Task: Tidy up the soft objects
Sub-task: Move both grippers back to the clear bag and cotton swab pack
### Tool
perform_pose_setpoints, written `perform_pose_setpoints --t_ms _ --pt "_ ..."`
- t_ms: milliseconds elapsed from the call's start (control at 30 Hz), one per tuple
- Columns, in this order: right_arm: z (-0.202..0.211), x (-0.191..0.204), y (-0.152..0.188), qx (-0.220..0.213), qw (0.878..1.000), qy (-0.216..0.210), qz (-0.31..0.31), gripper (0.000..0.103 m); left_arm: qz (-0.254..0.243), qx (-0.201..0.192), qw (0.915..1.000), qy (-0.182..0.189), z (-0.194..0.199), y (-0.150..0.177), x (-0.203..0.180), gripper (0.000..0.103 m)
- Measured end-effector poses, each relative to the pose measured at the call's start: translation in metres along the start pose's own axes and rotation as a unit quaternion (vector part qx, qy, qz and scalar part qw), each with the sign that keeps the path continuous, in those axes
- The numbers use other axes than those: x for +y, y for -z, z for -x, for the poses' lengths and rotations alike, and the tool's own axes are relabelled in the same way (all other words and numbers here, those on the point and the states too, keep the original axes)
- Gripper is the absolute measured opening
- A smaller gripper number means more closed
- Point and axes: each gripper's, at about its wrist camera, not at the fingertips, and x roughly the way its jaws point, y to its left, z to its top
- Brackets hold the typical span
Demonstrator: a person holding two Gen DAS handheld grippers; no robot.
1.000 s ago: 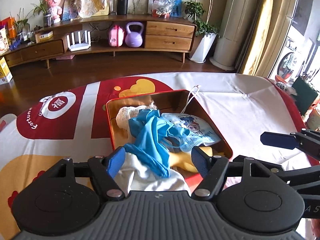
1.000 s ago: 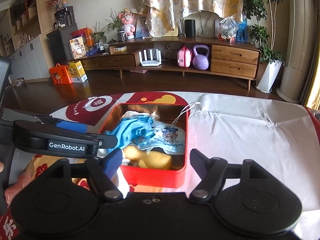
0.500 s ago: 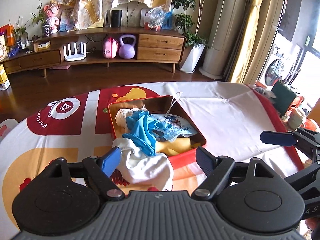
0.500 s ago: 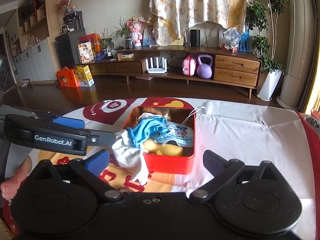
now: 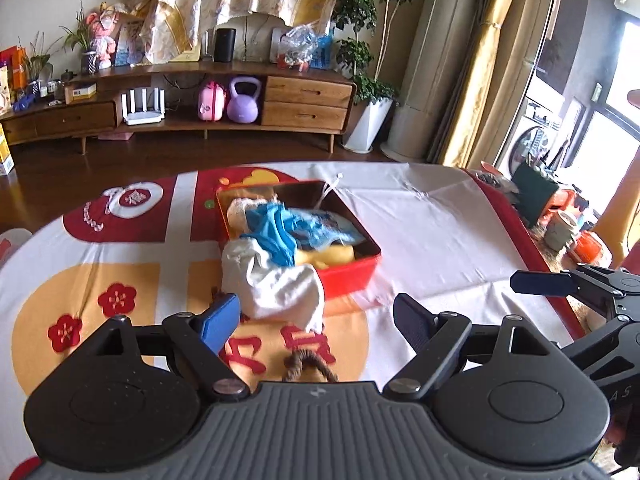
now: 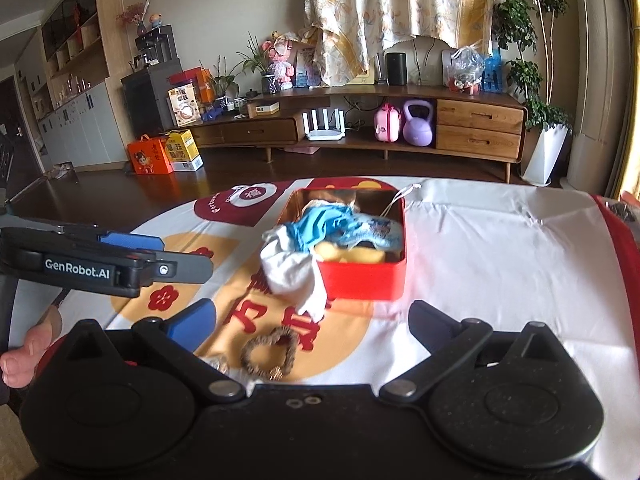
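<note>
A red tin [image 6: 362, 280] on the table holds blue and yellow soft items; a white cloth [image 6: 294, 276] spills over its near-left rim. A braided ring [image 6: 268, 354] lies nearer, unpacked. Left gripper [image 5: 316, 320] and right gripper [image 6: 312, 320] both gape wide, empty.

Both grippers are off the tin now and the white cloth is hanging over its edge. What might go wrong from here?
1. The white cloth drapes over the red tin's near corner onto the table; it may slide out and drag the blue cloth with it.
2. The braided ring lies on the table just in front of the open right gripper; a low reach for the cloth could knock it.
</note>
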Motion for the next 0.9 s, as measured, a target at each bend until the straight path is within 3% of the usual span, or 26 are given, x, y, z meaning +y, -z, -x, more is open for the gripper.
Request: perform_pose_setpoints --t_ms 133,233,567,900 --pt "0.004 0.004 0.012 0.000 1.000 -0.004 -0.001 0.102 0.012 0.005 0.9999 -0.003 0.008 0.015 0.003 0.084" --pt "0.007 0.010 0.023 -0.001 1.000 -0.005 0.008 0.102 0.023 0.006 0.9997 -0.002 0.012 0.025 0.007 0.103" --pt "-0.003 0.026 0.055 0.014 1.000 -0.009 0.023 0.102 0.063 0.008 0.9980 -0.008 0.014 0.067 0.022 0.103" --pt "-0.023 0.038 0.081 0.038 0.998 -0.026 0.039 0.102 0.050 0.022 0.9982 -0.024 0.000 0.104 0.024 0.103"
